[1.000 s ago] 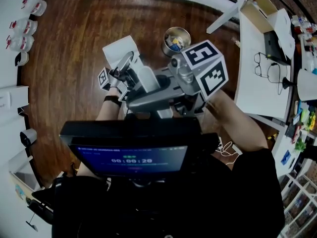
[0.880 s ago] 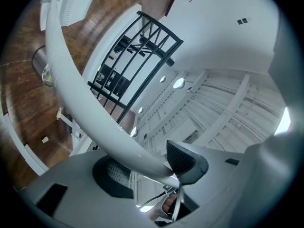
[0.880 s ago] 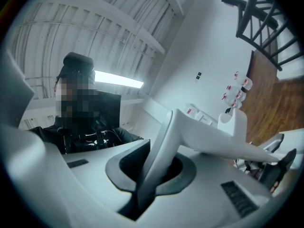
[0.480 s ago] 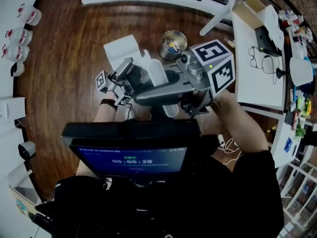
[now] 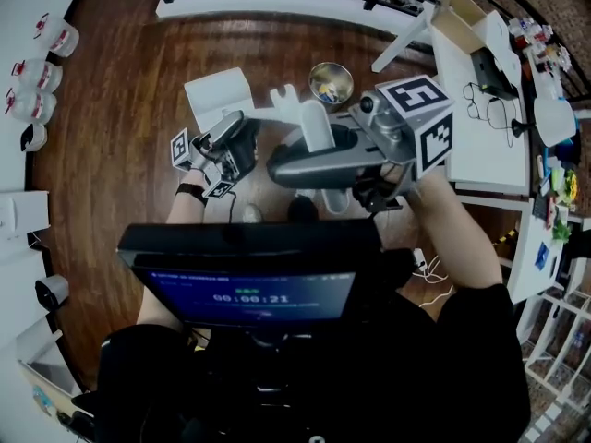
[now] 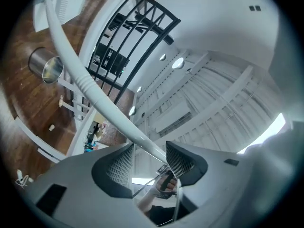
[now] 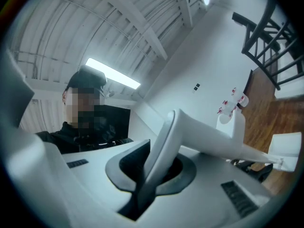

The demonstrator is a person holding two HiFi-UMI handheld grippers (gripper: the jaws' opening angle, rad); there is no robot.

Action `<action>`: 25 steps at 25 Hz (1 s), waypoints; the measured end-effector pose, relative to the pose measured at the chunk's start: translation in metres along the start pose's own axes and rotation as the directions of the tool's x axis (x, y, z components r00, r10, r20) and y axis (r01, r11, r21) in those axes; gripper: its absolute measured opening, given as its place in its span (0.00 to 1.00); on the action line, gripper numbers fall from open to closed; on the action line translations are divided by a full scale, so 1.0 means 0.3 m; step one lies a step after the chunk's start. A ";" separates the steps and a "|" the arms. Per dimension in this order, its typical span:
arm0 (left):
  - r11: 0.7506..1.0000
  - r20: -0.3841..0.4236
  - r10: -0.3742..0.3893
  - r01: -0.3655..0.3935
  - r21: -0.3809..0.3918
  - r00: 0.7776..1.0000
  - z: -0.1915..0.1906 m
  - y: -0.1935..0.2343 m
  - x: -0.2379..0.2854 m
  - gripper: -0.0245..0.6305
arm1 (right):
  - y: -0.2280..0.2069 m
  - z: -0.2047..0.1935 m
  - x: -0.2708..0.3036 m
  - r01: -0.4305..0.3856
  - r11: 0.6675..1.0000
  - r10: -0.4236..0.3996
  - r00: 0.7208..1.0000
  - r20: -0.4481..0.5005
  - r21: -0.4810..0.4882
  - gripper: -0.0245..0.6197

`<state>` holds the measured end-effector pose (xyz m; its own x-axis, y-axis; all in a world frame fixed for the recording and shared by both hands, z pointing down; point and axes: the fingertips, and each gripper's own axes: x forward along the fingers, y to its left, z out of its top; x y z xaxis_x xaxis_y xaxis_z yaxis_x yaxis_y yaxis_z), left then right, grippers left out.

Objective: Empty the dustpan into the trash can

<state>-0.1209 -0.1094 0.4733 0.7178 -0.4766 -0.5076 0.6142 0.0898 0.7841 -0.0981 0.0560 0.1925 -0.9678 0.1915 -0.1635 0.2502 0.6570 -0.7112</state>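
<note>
The dustpan (image 5: 218,96) is over the wooden floor (image 5: 111,173), to the left of the trash can (image 5: 331,82) in the head view — near it but apart, and not above its mouth. Whether the pan hangs clear of the floor is not plain. The trash can, round and metal, stands upright with coloured bits inside. The dustpan's long white handle (image 6: 89,85) runs from the pan, past the left side of the trash can, back toward the person.

The left tongs (image 6: 151,156) stand apart with the handle passing between them. It lies close against one side and a gap shows at the other, so they do not clamp it. They have just been closing a little. The right tongs (image 7: 152,167) are closed on the handle's flat grip end (image 7: 166,141) — pinching it edge-on. A small forked clip (image 7: 233,120) sticks up from the handle further along. To the right of the trash can stands a white surface (image 5: 476,146).
</note>
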 end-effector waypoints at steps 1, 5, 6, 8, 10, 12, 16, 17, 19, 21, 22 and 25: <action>1.000 0.017 -0.030 0.030 -0.010 0.999 0.008 -0.024 -0.029 0.35 | 0.002 0.010 0.015 0.000 1.000 0.000 1.000 0.013 -0.003 0.10; 0.999 0.030 -0.040 0.040 -0.001 0.999 0.018 -0.073 -0.126 0.34 | -0.004 0.029 0.083 0.011 1.000 -0.011 1.000 0.030 -0.021 0.10; 1.000 0.014 -0.019 0.019 0.017 1.000 0.013 -0.075 -0.149 0.34 | -0.006 0.028 0.100 0.015 1.000 -0.015 0.999 0.031 -0.023 0.10; 0.996 -0.022 0.017 -0.015 0.089 1.000 0.005 -0.100 -0.186 0.24 | -0.010 0.027 0.124 0.023 0.999 -0.022 0.999 0.039 -0.028 0.10; 0.979 -0.055 0.032 -0.020 0.203 0.998 0.005 -0.165 -0.202 0.14 | -0.022 0.029 0.140 0.041 0.999 -0.039 0.998 0.050 -0.036 0.10; 0.942 -0.090 0.034 -0.002 0.336 0.995 0.004 -0.258 -0.199 0.04 | -0.042 0.030 0.154 0.066 0.997 -0.063 0.996 0.060 -0.040 0.10; 0.791 -0.147 0.065 0.039 0.611 0.987 0.001 -0.437 -0.152 0.04 | -0.095 0.010 0.172 0.115 0.993 -0.114 0.992 0.052 -0.024 0.10; 0.728 -0.150 0.084 0.042 0.684 0.985 -0.003 -0.475 -0.136 0.04 | -0.109 0.000 0.172 0.129 0.991 -0.128 0.991 0.044 -0.021 0.10; 0.567 -0.141 0.136 0.039 0.823 0.981 -0.013 -0.538 -0.104 0.04 | -0.140 -0.022 0.170 0.156 0.988 -0.155 0.988 0.026 -0.013 0.10; 0.373 -0.122 0.201 0.039 0.927 0.972 -0.030 -0.571 -0.081 0.04 | -0.169 -0.045 0.163 0.176 0.984 -0.176 0.984 0.012 -0.003 0.10; 0.259 -0.104 0.236 0.040 0.965 0.966 -0.042 -0.582 -0.068 0.04 | -0.184 -0.055 0.156 0.183 0.983 -0.183 0.983 0.008 0.005 0.10; -0.080 -0.012 0.316 0.039 0.996 0.949 -0.091 -0.613 -0.013 0.04 | -0.239 -0.095 0.117 0.201 0.979 -0.201 0.979 0.004 0.031 0.10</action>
<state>-0.2277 -0.1003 0.3214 0.8788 -0.4136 -0.2379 -0.3480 -0.8967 0.2736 -0.1491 0.0365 0.2573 -0.9984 0.0526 -0.0193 0.0493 0.6593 -0.7502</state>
